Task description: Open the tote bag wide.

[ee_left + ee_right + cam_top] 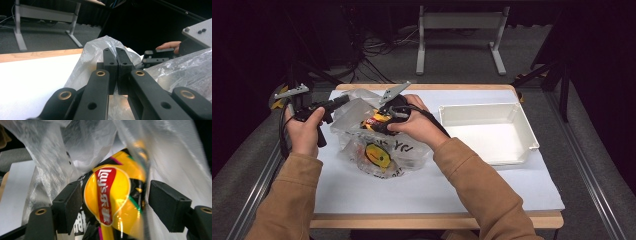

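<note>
A clear crinkled plastic bag (pixel 412 150) lies on the white table top, with a yellow snack pack (pixel 377 156) showing through it. My left gripper (pixel 343 101) is shut on a fold of the plastic bag's (pixel 92 52) edge and holds it up; the jaws (pixel 116 62) meet with the film pinched between them. My right gripper (pixel 381 125) reaches into the bag's mouth. In the right gripper view its jaws (pixel 115 205) stand open on either side of a yellow Lay's chip bag (pixel 110 195), the pads clear of it. Plastic film (pixel 75 145) drapes above.
An empty white tray (pixel 484 107) stands on the right half of the table. The white table cover (pixel 437 190) runs toward the front edge. A grey desk frame (pixel 462 22) stands on the floor beyond the table.
</note>
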`<act>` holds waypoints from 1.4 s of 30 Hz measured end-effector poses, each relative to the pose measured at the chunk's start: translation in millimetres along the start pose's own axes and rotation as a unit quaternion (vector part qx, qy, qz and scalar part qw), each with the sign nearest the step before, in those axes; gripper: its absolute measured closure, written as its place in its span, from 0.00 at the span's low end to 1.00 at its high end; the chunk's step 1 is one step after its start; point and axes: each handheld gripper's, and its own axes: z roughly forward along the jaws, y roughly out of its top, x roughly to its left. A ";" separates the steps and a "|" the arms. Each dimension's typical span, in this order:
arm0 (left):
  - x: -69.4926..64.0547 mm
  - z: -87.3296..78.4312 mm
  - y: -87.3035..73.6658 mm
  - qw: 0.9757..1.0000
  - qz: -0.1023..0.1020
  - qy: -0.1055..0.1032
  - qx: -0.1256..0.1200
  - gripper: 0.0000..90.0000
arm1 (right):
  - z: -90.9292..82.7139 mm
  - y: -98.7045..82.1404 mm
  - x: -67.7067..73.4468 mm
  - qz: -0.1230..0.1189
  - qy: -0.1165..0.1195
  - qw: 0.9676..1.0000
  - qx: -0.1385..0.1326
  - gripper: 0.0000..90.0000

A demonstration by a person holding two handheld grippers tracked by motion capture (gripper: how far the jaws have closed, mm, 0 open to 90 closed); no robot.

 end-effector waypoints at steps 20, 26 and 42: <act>34.1 -11.3 -41.7 0.996 -0.064 0.051 0.025 0.98 | -4.5 -6.2 25.9 -0.080 0.060 0.995 0.009 0.40; 43.7 -11.7 -72.1 0.993 -0.088 0.042 0.060 0.98 | -15.0 -2.1 29.6 -0.079 0.054 0.995 -0.041 0.27; 37.6 -17.2 -127.1 0.989 -0.081 0.046 0.116 0.98 | -47.2 -22.7 38.1 -0.030 0.032 0.999 -0.033 0.23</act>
